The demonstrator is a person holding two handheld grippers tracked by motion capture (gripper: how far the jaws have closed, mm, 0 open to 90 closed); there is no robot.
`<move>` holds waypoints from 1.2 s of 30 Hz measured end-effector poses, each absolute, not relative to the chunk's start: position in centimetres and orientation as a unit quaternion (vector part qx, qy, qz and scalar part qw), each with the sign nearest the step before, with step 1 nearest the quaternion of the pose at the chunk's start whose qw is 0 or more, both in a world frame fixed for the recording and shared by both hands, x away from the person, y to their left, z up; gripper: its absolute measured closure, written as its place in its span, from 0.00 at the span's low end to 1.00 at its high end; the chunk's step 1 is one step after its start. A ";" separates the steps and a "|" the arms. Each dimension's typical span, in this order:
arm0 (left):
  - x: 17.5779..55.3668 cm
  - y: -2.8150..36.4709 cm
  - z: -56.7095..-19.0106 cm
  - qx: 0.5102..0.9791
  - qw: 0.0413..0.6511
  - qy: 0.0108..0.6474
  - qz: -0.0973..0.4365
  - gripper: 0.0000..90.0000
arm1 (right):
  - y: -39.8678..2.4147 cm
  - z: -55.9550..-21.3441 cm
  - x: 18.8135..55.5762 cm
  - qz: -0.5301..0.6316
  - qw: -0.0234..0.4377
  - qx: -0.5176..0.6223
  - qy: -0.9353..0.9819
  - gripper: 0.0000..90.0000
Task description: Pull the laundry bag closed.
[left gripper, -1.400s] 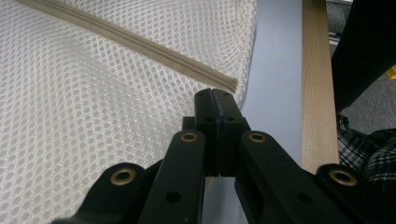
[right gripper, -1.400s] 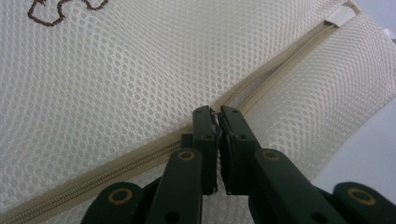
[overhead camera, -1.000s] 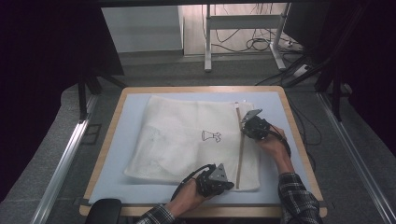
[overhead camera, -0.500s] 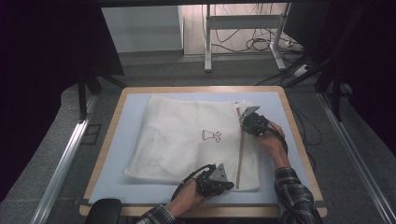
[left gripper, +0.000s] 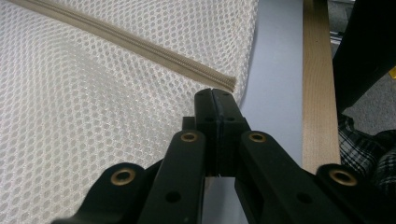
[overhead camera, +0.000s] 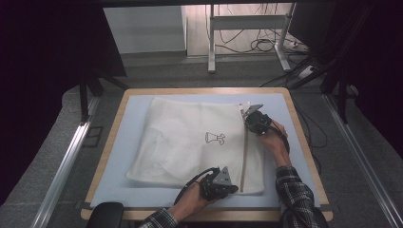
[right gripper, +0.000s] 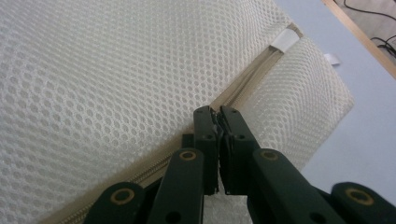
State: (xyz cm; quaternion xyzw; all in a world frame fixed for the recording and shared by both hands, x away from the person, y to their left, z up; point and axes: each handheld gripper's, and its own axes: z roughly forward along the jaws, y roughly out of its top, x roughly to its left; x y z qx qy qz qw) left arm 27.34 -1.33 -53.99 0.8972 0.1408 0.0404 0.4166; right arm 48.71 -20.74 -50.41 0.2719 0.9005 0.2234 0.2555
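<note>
A white mesh bag (overhead camera: 190, 142) lies flat on the pale blue mat (overhead camera: 123, 142), with a beige zipper (overhead camera: 244, 156) running along its right side. My left gripper (overhead camera: 234, 188) is at the bag's near edge, beside the zipper's near end. In the left gripper view its jaws (left gripper: 215, 93) are pressed together at the mesh edge where the zipper (left gripper: 140, 44) stops. My right gripper (overhead camera: 247, 115) sits at the far end of the zipper. In the right gripper view it (right gripper: 217, 114) is shut on the small zipper pull, with the zipper (right gripper: 261, 70) running ahead to a white tag (right gripper: 286, 41).
The mat lies in a wooden-rimmed table top (overhead camera: 204, 90). A small black drawing (overhead camera: 215, 138) is printed on the bag. Metal rails (overhead camera: 66, 166) run along both sides of the table, and cables (overhead camera: 261, 45) lie on the floor beyond it.
My right gripper has crept a little farther along the zipper toward the bag's far end. The left gripper and the bag have stayed put.
</note>
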 end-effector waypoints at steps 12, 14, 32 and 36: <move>27.3 -1.3 -54.0 0.897 0.418 0.141 0.042 1.00 | -20.7 -50.5 49.7 0.232 0.258 0.283 0.894 0.95; 27.3 -1.3 -54.0 0.897 0.417 0.141 0.042 1.00 | -20.6 -50.6 49.9 0.232 0.259 0.289 0.892 0.95; 27.3 -1.3 -54.0 0.897 0.417 0.141 0.040 1.00 | -20.3 -50.7 51.9 0.236 0.257 0.310 0.884 0.95; 27.3 -1.3 -54.0 0.897 0.417 0.141 0.040 1.00 | -20.2 -50.6 52.3 0.234 0.258 0.311 0.885 0.95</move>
